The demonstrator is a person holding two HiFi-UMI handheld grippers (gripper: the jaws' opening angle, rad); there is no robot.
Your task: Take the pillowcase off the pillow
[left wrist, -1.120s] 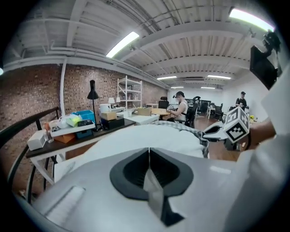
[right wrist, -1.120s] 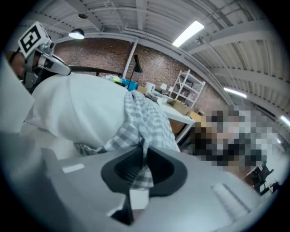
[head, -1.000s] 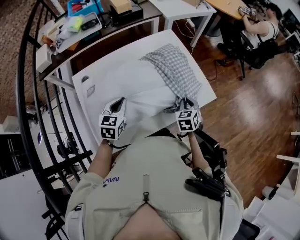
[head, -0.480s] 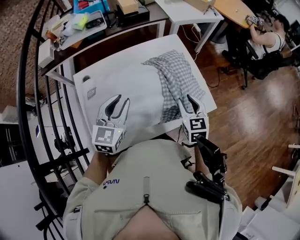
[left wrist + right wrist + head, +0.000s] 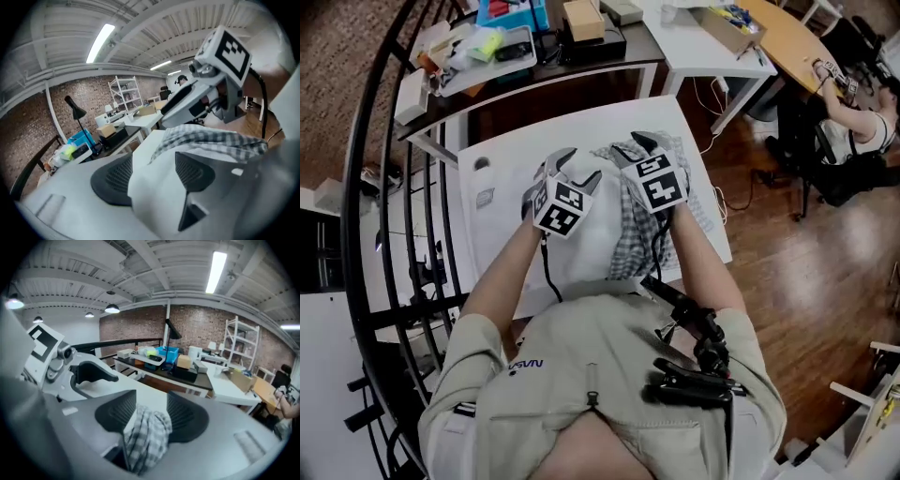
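A white pillow (image 5: 592,239) lies on the white table (image 5: 487,246), with the grey checked pillowcase (image 5: 635,223) bunched over its right part. My left gripper (image 5: 575,167) hovers over the pillow. Its jaws have just been opening and stand open in the left gripper view (image 5: 154,157), with bare pillow (image 5: 154,199) between them and the pillowcase (image 5: 206,138) beyond. My right gripper (image 5: 630,145) is close beside it on the right. Its jaws have also just been opening and stand open (image 5: 151,397), with a fold of checked cloth (image 5: 145,437) loose between the pads.
Behind the table stands a dark desk (image 5: 581,56) with a blue bin (image 5: 511,14) and boxes. A curved black railing (image 5: 384,187) runs along the left. A white table (image 5: 703,42) is at the back right, and a seated person (image 5: 853,103) at the far right over wooden floor.
Both grippers have left the table's near edge and moved forward over the pillow, ending close together. Both went from shut to open. The pillowcase sits bunched further along the pillow.
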